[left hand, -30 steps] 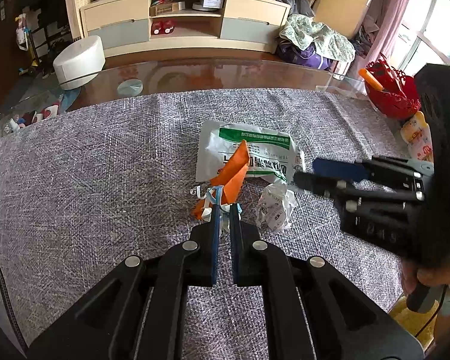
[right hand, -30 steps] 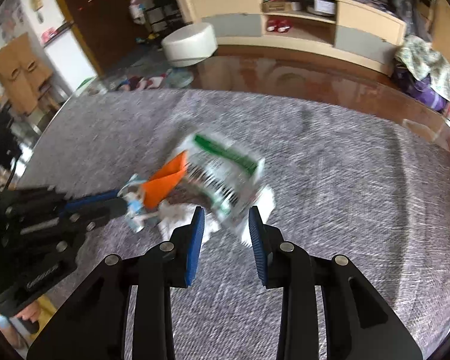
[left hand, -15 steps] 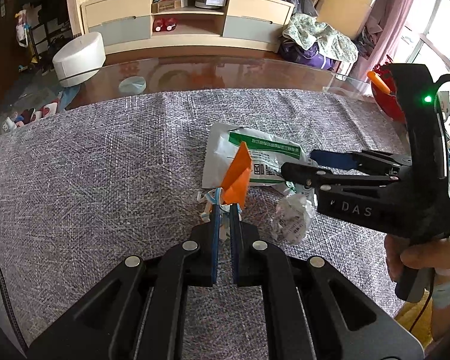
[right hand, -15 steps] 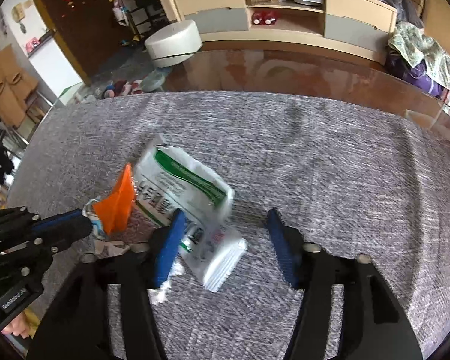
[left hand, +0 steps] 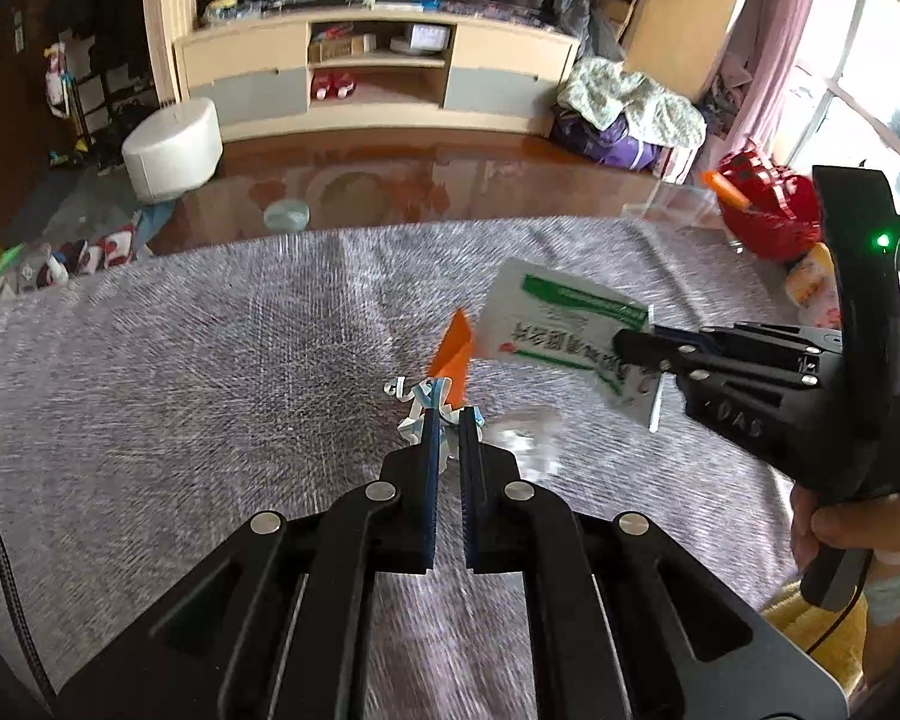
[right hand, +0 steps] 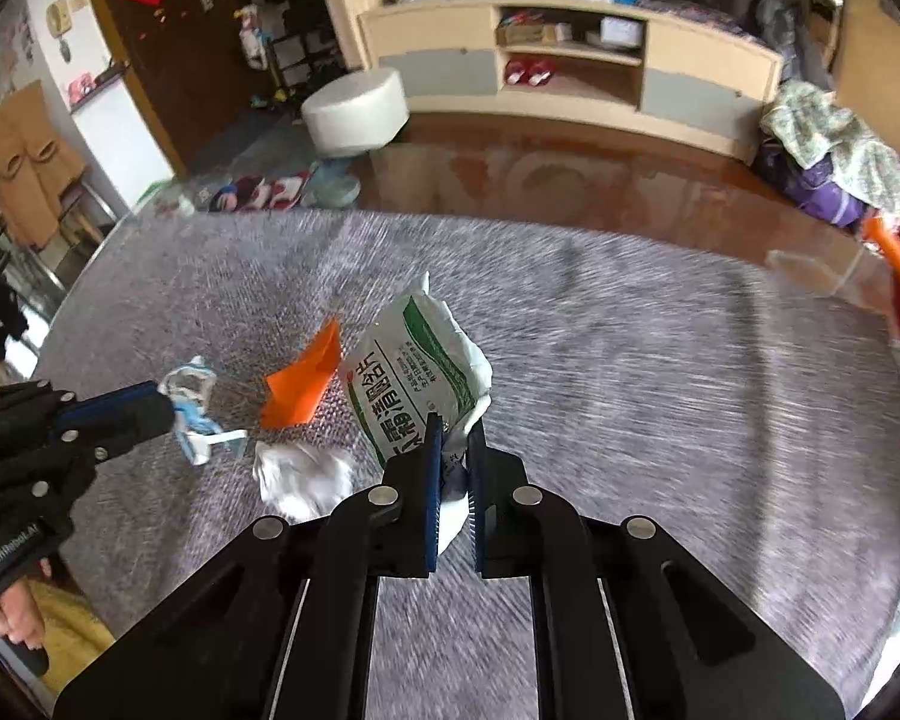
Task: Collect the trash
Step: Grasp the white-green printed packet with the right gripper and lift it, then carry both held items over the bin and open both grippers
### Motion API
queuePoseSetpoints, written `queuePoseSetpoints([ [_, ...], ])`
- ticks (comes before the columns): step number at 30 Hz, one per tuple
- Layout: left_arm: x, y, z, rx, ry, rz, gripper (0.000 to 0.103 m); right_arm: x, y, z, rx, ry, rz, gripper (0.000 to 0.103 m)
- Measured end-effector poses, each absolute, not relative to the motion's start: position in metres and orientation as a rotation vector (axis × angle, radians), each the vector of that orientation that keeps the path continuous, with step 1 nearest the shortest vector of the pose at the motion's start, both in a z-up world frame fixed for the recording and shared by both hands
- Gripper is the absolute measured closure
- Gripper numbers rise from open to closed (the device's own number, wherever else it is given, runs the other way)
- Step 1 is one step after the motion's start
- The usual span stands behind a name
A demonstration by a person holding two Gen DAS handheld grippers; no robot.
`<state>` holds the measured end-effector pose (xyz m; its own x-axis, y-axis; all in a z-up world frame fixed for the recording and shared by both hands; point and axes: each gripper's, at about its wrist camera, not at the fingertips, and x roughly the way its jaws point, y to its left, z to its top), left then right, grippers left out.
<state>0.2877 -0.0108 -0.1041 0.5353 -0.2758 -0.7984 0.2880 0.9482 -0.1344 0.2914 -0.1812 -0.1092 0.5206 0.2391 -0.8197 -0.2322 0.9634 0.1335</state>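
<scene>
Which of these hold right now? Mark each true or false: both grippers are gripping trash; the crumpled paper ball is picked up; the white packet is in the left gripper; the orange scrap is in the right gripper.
1. Both grippers grip trash. True: the left gripper and right gripper each clamp something.
2. The crumpled paper ball is picked up. False: it lies loose on the grey cloth.
3. The white packet is in the left gripper. False: the right holds it.
4. The orange scrap is in the right gripper. False: it sticks out beyond the left gripper's fingers with a blue-white wrapper.

Both hand-held grippers [left hand: 447, 420] [right hand: 455, 429] are clamped shut.
</scene>
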Motion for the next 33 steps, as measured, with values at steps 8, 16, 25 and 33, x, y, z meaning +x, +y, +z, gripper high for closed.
queuePoseSetpoints([
  [8,0.206,-0.016,-0.078,0.012,0.902,-0.368,0.098,0.198,-0.208,-0.066,0.027,0.923,0.214,0.094],
  [16,0.110,-0.019,-0.096,-0.007,0.924,-0.417,0.098,0.100,-0.212,-0.081,0.044,0.964,0.216,0.094],
  [25,0.041,-0.019,-0.146,-0.005,1.008,-0.438,0.098,0.021,-0.196,-0.141,0.063,1.103,0.270,0.094],
  [33,0.017,-0.025,-0.213,-0.006,1.134,-0.453,0.098,0.005,-0.187,-0.219,0.105,1.258,0.236,0.094],
])
